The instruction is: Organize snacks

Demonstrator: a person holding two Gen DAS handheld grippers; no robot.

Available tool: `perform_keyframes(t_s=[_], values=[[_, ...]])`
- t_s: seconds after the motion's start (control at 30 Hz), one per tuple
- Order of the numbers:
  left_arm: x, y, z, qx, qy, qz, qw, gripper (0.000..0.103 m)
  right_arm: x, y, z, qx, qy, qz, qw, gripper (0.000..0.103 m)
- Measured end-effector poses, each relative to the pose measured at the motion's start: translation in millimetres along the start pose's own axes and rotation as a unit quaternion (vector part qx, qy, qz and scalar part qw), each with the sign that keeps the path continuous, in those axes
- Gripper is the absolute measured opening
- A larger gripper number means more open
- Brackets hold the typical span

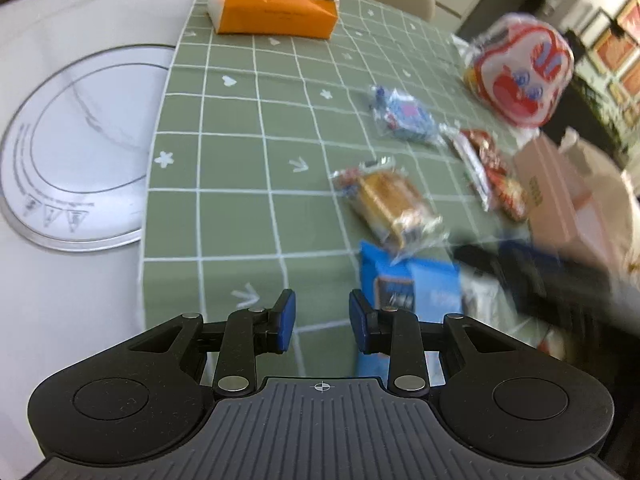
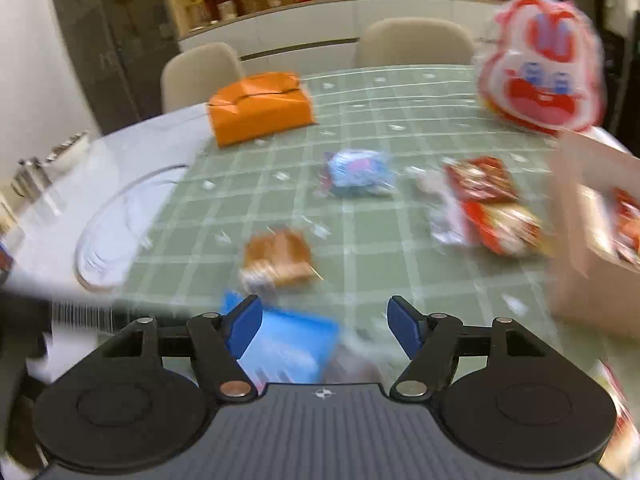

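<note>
Snacks lie on a green checked tablecloth (image 1: 240, 160). A blue packet (image 1: 416, 284) lies nearest, just right of my open, empty left gripper (image 1: 322, 316). Beyond it are a wrapped brown cake (image 1: 390, 200), a small blue-and-white packet (image 1: 404, 118), a red packet (image 1: 492, 172) and a big red-and-white rabbit bag (image 1: 520, 68). In the right wrist view my right gripper (image 2: 324, 326) is open and empty, over the blue packet (image 2: 288, 344). The cake (image 2: 278, 258), small blue packet (image 2: 358, 172), red packet (image 2: 492, 204) and rabbit bag (image 2: 540, 64) lie ahead. This view is blurred.
An orange box (image 1: 276, 0) sits at the far side of the cloth, also in the right wrist view (image 2: 260, 106). A pale cardboard box (image 1: 560, 188) stands at the right (image 2: 592, 232) with red packets inside. A round glass turntable (image 1: 80, 148) is left. Chairs stand behind the table.
</note>
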State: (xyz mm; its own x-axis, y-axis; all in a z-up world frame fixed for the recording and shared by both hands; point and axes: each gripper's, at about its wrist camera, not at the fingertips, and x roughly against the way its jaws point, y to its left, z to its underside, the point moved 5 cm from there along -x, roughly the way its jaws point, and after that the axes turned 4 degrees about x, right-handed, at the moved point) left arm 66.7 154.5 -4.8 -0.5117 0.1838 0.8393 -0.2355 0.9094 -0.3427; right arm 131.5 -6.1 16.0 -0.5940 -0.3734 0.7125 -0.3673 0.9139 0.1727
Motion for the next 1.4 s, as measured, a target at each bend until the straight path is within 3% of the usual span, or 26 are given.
perform_keyframes(t_s=[0.17,0.23,0.37,0.53,0.63,0.73,0.9,1.1,1.3,1.4], values=[[2,-4,6,-0.013,0.004,0.002,0.9999,0.034,-58,24,-15,0.072,0.045,0.003,0.996,0.07],[3,-8,7,-0.013,0.005,0.008,0.9999,0.034,-63,28,-12,0.087,0.06,0.011,0.994,0.061],[3,-19,9,-0.021,0.006,0.016,0.9996,0.034,-30,3,-9,0.049,0.042,0.021,0.998,0.054],[3,-39,14,-0.042,0.002,0.026,0.9988,0.034,20,-42,22,0.03,0.028,0.089,0.995,0.054],[4,-57,22,-0.079,-0.006,0.021,0.9966,0.034,40,-66,44,0.002,0.029,0.12,0.992,0.054],[5,-78,34,-0.127,-0.009,0.018,0.9917,0.034,55,-82,64,-0.029,0.029,0.123,0.992,0.056],[-2,-105,54,-0.208,-0.005,-0.012,0.9781,0.034,81,-78,84,-0.024,0.008,0.145,0.989,0.066],[-6,-111,57,-0.214,-0.003,-0.028,0.9765,0.034,93,-69,104,-0.041,0.01,0.132,0.99,0.066],[-8,-108,52,-0.198,0.006,-0.023,0.9799,0.034,94,-57,118,-0.031,0.008,0.14,0.99,0.067],[-6,-97,47,-0.206,-0.009,-0.048,0.9773,0.031,91,-51,120,-0.017,0.007,0.152,0.988,0.069]])
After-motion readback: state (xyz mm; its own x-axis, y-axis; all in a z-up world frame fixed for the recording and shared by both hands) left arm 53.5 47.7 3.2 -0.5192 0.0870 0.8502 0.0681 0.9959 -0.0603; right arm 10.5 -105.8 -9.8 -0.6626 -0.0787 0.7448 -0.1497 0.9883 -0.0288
